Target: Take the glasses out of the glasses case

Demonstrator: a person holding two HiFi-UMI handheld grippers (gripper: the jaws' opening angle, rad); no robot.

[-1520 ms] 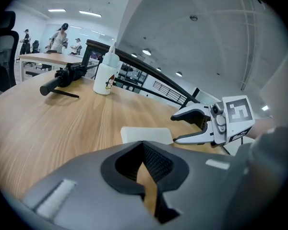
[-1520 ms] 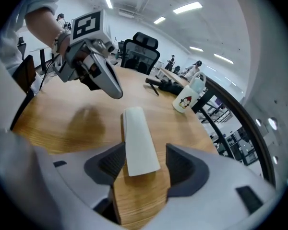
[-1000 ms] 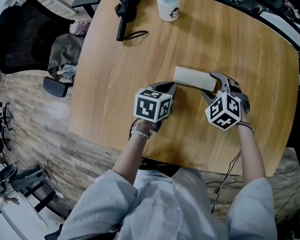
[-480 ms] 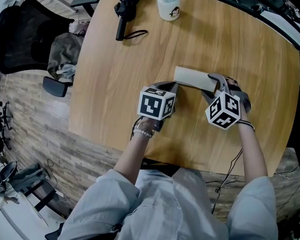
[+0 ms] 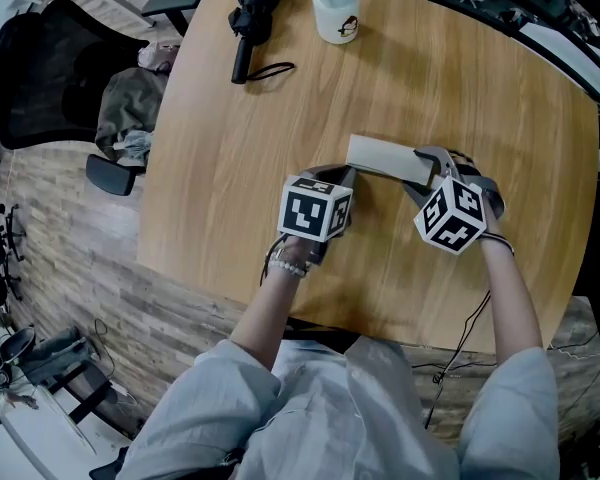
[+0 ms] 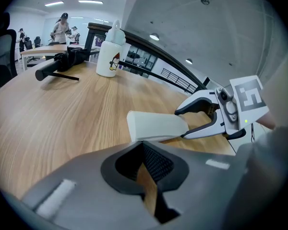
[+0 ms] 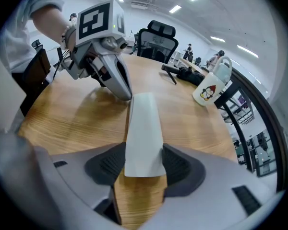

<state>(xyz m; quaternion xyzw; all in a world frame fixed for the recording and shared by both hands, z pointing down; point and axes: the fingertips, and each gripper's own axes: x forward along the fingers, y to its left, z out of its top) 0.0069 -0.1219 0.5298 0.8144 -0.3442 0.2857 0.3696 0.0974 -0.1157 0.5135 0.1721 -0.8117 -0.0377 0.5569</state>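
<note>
White glasses case [image 7: 143, 128] pinched endwise by right hand-held gripper [image 7: 143, 166]; left hand-held gripper [image 6: 147, 171] clenched, empty. Risk: end-grip lets case pivot.

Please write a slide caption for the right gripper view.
Right gripper clamps the case's near end; left gripper at its far end.

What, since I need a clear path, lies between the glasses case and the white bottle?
Nothing: the head view shows bare table between the glasses case and the white bottle.
</note>
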